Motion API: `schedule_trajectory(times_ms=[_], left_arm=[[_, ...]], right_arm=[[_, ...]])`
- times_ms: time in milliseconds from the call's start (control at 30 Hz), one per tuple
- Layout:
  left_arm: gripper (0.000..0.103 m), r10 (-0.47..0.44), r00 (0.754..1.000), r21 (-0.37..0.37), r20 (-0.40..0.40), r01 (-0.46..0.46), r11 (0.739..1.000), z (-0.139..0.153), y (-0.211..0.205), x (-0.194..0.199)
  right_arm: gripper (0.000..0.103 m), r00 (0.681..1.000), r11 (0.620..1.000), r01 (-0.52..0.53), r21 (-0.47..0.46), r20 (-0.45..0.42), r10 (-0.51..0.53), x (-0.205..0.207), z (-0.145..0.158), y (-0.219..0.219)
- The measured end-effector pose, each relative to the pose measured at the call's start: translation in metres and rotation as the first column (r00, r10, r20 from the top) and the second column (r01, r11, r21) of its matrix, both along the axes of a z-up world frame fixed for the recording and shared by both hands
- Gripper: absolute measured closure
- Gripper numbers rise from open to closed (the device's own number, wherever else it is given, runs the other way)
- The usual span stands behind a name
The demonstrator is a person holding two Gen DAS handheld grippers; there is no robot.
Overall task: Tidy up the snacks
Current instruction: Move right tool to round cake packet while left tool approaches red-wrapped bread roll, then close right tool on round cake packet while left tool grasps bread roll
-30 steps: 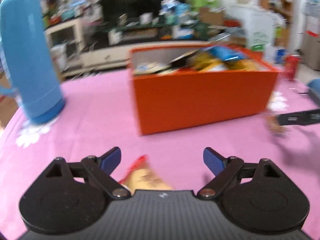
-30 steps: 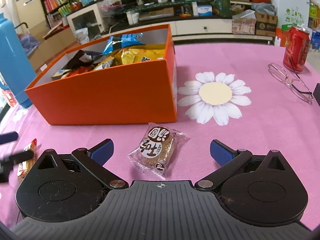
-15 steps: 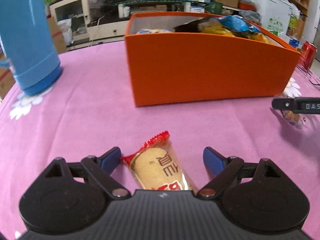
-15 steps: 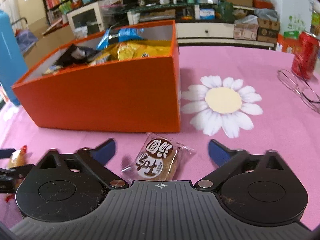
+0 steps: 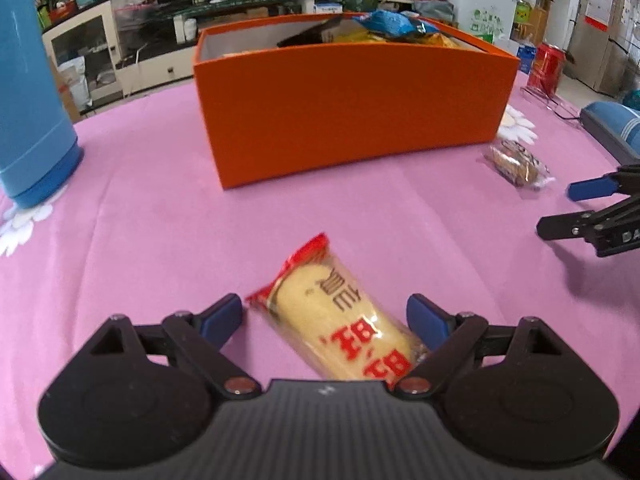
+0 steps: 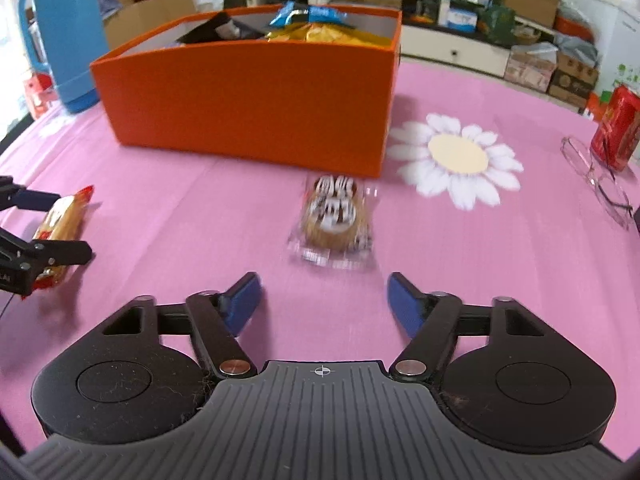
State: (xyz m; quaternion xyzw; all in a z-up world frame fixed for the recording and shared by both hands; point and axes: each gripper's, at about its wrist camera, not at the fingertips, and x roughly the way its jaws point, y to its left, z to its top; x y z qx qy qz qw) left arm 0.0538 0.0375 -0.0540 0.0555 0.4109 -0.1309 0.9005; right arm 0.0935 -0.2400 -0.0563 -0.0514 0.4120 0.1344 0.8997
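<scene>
The left gripper (image 5: 325,316) has its jaws spread wide, and a yellow cake packet with red print (image 5: 340,328) lies on the pink surface (image 5: 160,240) between them, slanted, its red crimped end pointing toward the orange box (image 5: 348,108). The packet's near end runs under the gripper body beside the right-hand finger; whether that finger touches the wrapper cannot be told.

The right gripper (image 6: 322,304) also has its jaws well apart, with nothing between them. Just ahead of its fingertips, clear of both, a round brown pastry in a clear wrapper (image 6: 334,220) lies on the surface, just in front of the orange box's near right corner. Motion blur hides the wrapper's print.

The orange box stands open in the middle of the surface, with a blue bag (image 6: 308,14), yellow bags (image 6: 328,34) and a dark packet (image 6: 216,28) showing above its rim. To the box's left stands a blue thermos (image 6: 66,36). To the box's right are a printed white daisy (image 6: 456,156), then eyeglasses (image 6: 596,180) and a red can (image 6: 616,128) near the surface's edge.
</scene>
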Motion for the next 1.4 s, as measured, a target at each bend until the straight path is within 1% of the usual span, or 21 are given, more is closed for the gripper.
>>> schedule_trajectory(times_ms=[33, 100, 133, 200, 267, 333, 400, 500, 600, 667, 767, 800, 867, 900, 933, 1033, 1200, 1267, 1300, 1367, 1400], left_arm=[[0.014, 0.015, 1.000, 0.003, -0.005, -0.015, 1.000, 0.002, 0.002, 0.000], [0.014, 0.066, 0.998, -0.001, -0.023, -0.066, 0.998, 0.004, 0.008, 0.001], [0.014, 0.094, 0.995, -0.017, -0.040, -0.095, 0.995, 0.005, 0.011, 0.003], [0.014, 0.122, 0.990, -0.050, -0.069, -0.126, 0.991, 0.006, 0.013, 0.007], [0.013, 0.134, 0.988, -0.022, -0.071, -0.136, 0.990, 0.005, 0.007, 0.009], [0.012, 0.127, 0.991, 0.020, -0.052, -0.126, 0.992, 0.003, 0.000, 0.007], [0.012, 0.130, 0.990, 0.008, -0.051, -0.130, 0.992, 0.003, -0.002, 0.004], [0.012, 0.106, 0.993, 0.011, -0.044, -0.105, 0.994, 0.002, -0.006, 0.002], [0.012, 0.126, 0.991, 0.010, -0.044, -0.126, 0.992, 0.001, -0.008, 0.005], [0.012, 0.129, 0.991, 0.011, -0.045, -0.128, 0.992, 0.001, -0.009, 0.006], [0.012, 0.114, 0.993, 0.008, -0.035, -0.114, 0.993, 0.001, -0.008, 0.006], [0.014, 0.107, 0.994, 0.007, -0.031, -0.107, 0.994, 0.001, -0.007, 0.005], [0.027, 0.086, 0.996, -0.007, -0.017, -0.086, 0.996, 0.002, -0.007, 0.004], [0.039, 0.073, 0.997, -0.010, -0.010, -0.073, 0.997, 0.003, -0.008, 0.004], [0.046, 0.060, 0.998, -0.010, -0.007, -0.060, 0.998, 0.005, -0.009, 0.003], [0.055, 0.033, 0.999, -0.005, -0.005, -0.033, 0.999, 0.006, -0.012, 0.000], [0.055, -0.002, 1.000, 0.004, -0.020, 0.002, 1.000, 0.008, -0.012, -0.008], [0.043, 0.007, 0.999, 0.011, -0.032, -0.007, 1.000, 0.009, -0.011, -0.009], [0.030, 0.017, 0.999, 0.017, -0.038, -0.016, 1.000, 0.009, -0.011, -0.009], [0.027, 0.026, 0.999, 0.027, -0.026, -0.025, 0.999, 0.010, -0.011, -0.010], [0.027, 0.020, 1.000, 0.030, -0.023, -0.019, 0.999, 0.011, -0.012, -0.010]], right_arm=[[0.015, 1.000, 1.000, 0.012, 0.017, -0.016, -0.012, -0.001, 0.000, -0.003], [0.014, 0.999, 0.998, 0.038, 0.041, -0.016, -0.037, 0.000, 0.001, -0.006], [0.009, 0.999, 0.998, 0.051, 0.038, -0.012, -0.051, 0.002, 0.003, -0.006], [0.010, 0.994, 0.993, 0.113, 0.023, -0.013, -0.112, 0.010, 0.005, -0.004], [0.009, 0.985, 0.987, 0.161, 0.031, -0.075, -0.158, 0.021, -0.001, -0.003], [0.009, 0.989, 0.990, 0.135, -0.033, -0.053, -0.137, 0.020, -0.003, 0.004], [0.010, 0.990, 0.991, 0.136, -0.015, -0.038, -0.136, 0.016, -0.003, 0.004], [0.026, 0.991, 0.991, 0.135, 0.004, 0.016, -0.135, 0.014, 0.004, 0.002], [0.026, 0.991, 0.992, 0.125, 0.032, 0.034, -0.126, 0.025, 0.009, 0.006], [0.032, 0.992, 0.991, 0.123, 0.054, 0.004, -0.123, 0.035, 0.006, 0.011], [0.034, 0.992, 0.992, 0.122, 0.011, 0.014, -0.122, 0.044, 0.000, 0.016], [0.035, 0.993, 0.993, 0.117, -0.009, 0.025, -0.117, 0.044, -0.001, 0.017], [0.040, 0.992, 0.993, 0.116, -0.005, 0.041, -0.116, 0.043, -0.003, 0.016], [0.054, 0.993, 0.994, 0.110, -0.003, 0.044, -0.110, 0.042, -0.003, 0.015], [0.075, 0.993, 0.995, 0.104, -0.002, 0.048, -0.104, 0.040, -0.001, 0.015], [0.075, 0.997, 0.997, 0.076, -0.010, 0.030, -0.075, 0.033, 0.003, 0.016], [0.075, 1.000, 1.000, 0.023, -0.001, -0.001, -0.023, 0.001, 0.006, 0.016], [0.072, 1.000, 1.000, 0.005, 0.002, -0.006, -0.005, -0.007, 0.006, 0.016], [0.067, 1.000, 1.000, 0.002, 0.006, -0.008, -0.002, -0.008, 0.006, 0.015], [0.057, 1.000, 0.999, 0.023, 0.029, -0.013, -0.023, -0.007, 0.008, 0.010], [0.048, 1.000, 0.998, 0.031, 0.048, -0.002, -0.031, -0.006, 0.011, 0.007]])
